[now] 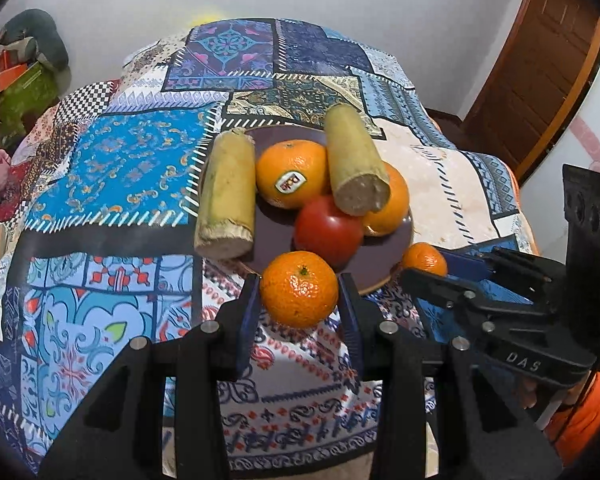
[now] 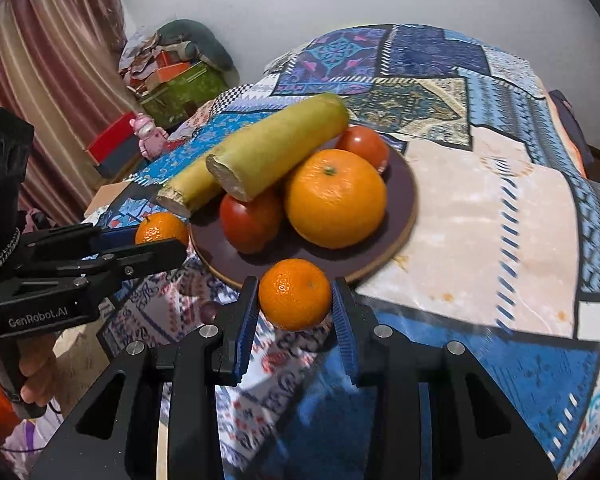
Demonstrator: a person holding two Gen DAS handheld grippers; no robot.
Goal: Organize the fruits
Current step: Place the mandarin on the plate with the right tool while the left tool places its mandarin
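The purple plate (image 1: 384, 264) is the thing to steer by. It is sitting on the patchwork cloth (image 1: 112, 168), and it is already very full.

The left gripper (image 1: 299, 297) is squeezing a small mandarin (image 1: 299, 294) between its blue pads, just in front of the plate's near rim. The right gripper (image 2: 295, 295) is gripping a second small mandarin (image 2: 295, 294) the same way, also just in front of the plate. Both sets of fingers are standing narrow, pressing on their fruit.

On the plate a big orange with a sticker (image 1: 291, 174) is sitting in the middle. Another big orange (image 2: 335, 199) and a red tomato (image 1: 329, 236) are crowding beside it. One thick yellow-green stalk piece (image 1: 356, 162) is leaning on top of the fruit. Another stalk piece (image 1: 226, 196) is hanging over the plate's left edge.

Here is what could go wrong. The only bare bit of the plate is the near rim. A round mandarin dropped there could be rolling straight off onto the cloth. A bump against the tomato could be knocking the leaning stalk piece down. The two grippers are also working near each other, so they could be bumping together.
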